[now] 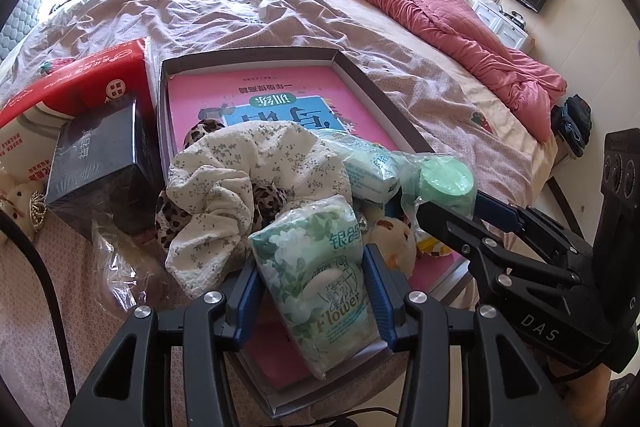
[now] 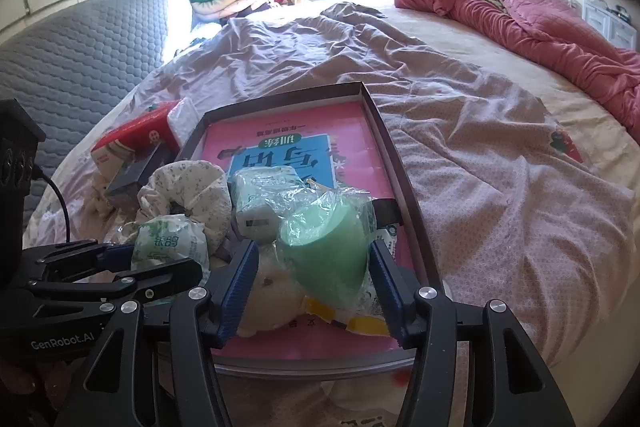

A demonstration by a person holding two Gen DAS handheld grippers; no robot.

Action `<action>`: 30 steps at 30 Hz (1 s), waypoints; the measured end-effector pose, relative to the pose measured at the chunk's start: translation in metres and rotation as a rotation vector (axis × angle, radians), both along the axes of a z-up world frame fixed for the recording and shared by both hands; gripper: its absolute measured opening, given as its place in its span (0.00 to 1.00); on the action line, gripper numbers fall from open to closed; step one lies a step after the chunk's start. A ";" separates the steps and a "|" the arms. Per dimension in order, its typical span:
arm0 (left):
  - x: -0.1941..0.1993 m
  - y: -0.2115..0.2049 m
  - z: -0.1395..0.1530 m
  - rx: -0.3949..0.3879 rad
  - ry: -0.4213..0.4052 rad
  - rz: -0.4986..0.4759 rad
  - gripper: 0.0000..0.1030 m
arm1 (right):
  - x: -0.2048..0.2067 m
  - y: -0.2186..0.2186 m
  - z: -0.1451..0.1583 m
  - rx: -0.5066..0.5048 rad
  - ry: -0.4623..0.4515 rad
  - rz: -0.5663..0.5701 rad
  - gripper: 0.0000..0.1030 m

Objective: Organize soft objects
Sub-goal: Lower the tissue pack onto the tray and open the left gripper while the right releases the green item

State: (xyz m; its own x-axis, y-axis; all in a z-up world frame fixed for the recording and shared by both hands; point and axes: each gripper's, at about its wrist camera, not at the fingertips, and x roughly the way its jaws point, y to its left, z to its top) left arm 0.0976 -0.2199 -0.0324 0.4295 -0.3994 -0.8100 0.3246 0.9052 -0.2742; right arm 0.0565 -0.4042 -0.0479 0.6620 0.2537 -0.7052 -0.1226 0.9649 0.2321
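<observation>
Roughly midway, I judge: shallow box (image 1: 360,77) on the bed (image 1: 224,11) already holds scrunchies (image 1: 224,163) and tissue packs, left hand-held gripper (image 1: 310,291) clamps a flowered tissue pack (image 1: 320,267) over it, right hand-held gripper (image 2: 310,287) stands loose around a bagged green cup (image 2: 332,247).

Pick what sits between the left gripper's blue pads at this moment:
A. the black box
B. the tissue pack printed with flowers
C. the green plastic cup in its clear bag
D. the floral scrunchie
B: in the left wrist view the left gripper has both pads pressed against the flowered tissue pack.
</observation>
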 end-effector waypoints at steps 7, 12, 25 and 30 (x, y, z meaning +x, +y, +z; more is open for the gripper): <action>-0.001 0.000 0.001 0.001 0.003 0.004 0.46 | -0.003 0.001 0.005 -0.028 -0.017 -0.011 0.59; -0.002 -0.001 0.001 0.008 0.011 0.002 0.46 | -0.007 -0.006 0.010 -0.015 -0.033 -0.029 0.66; -0.004 -0.004 0.001 0.038 0.023 -0.015 0.50 | -0.015 -0.022 0.027 0.029 -0.071 -0.085 0.71; -0.007 -0.003 0.005 0.038 0.018 -0.016 0.56 | -0.016 -0.022 0.031 0.022 -0.078 -0.088 0.71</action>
